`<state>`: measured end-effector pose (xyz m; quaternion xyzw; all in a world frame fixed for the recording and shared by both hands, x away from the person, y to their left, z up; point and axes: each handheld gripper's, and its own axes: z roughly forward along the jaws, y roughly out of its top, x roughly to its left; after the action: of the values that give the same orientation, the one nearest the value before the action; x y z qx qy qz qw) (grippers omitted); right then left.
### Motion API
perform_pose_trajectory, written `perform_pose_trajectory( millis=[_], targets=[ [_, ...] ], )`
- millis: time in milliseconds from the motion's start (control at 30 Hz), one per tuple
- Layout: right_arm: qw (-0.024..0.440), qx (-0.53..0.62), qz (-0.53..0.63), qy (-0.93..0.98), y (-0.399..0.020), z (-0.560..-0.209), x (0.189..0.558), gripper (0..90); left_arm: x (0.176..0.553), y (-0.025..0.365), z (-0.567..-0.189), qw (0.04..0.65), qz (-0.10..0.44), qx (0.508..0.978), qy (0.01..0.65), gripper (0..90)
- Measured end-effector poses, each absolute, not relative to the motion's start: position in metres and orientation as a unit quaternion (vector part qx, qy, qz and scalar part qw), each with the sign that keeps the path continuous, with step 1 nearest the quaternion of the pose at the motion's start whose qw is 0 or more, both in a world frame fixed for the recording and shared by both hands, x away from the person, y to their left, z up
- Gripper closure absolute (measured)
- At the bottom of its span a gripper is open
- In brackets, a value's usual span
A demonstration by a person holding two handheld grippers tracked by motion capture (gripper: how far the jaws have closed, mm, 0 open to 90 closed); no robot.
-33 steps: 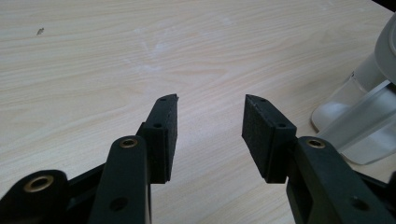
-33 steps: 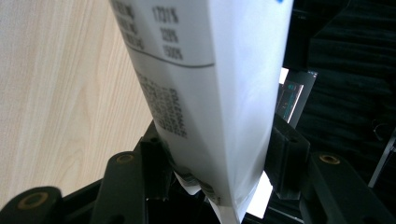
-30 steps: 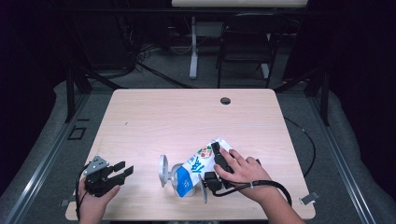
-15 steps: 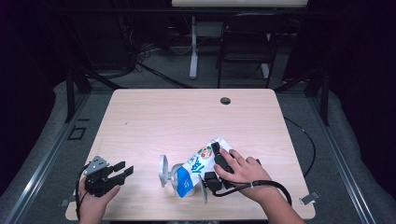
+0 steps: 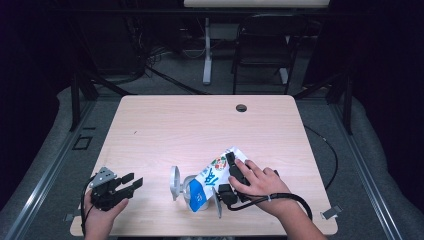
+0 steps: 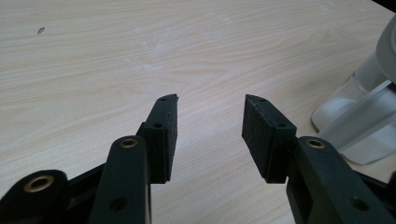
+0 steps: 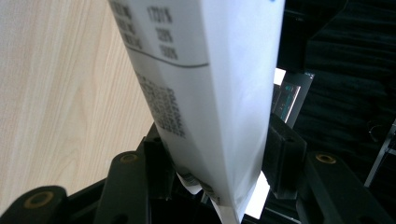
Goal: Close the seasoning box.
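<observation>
1. Lately the one change I can pick out is in my right gripper [image 5: 231, 176]: its jaws have just been closing a little, with the white, blue-ended pouch [image 5: 212, 179] between them. Compared with the high view a second ago, neither hand nor the pouch has shifted place.

2. Through the right gripper view, the pouch's [image 7: 205, 93] printed white panel runs up between the two black jaws, and both pads seem to lie against it, so I read this as a pinch on the pouch near its upper end.

3. On the light wooden table [image 5: 200, 125], the pouch lies tilted toward 7 o'clock from my right hand [image 5: 257, 182], its blue end meeting the clear plastic container [image 5: 185, 185] near the front edge.

4. My left gripper [image 5: 122, 186] rests at 9 o'clock from the container, well apart, jaws spread wide over bare wood with nothing between them; the container's edge [image 6: 359, 121] shows at 3 o'clock in the left gripper view.

5. My judgement: the firmer squeeze secures the pouch for tipping or emptying into the container.
</observation>
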<state>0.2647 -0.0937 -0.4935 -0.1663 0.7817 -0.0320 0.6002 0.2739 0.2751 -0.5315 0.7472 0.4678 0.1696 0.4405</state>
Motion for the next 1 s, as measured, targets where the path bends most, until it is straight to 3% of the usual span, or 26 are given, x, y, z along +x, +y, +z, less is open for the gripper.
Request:
perform_pose_trajectory(
  millis=[1000],
  targets=[
    [0.604, -0.170, -0.039, 0.778, -0.0923, -0.4911, 0.2629, 54.6, 0.2740, 0.2751, -0.5313, 0.440, 0.170, 0.747, 0.468, 55.9]
  ],
)
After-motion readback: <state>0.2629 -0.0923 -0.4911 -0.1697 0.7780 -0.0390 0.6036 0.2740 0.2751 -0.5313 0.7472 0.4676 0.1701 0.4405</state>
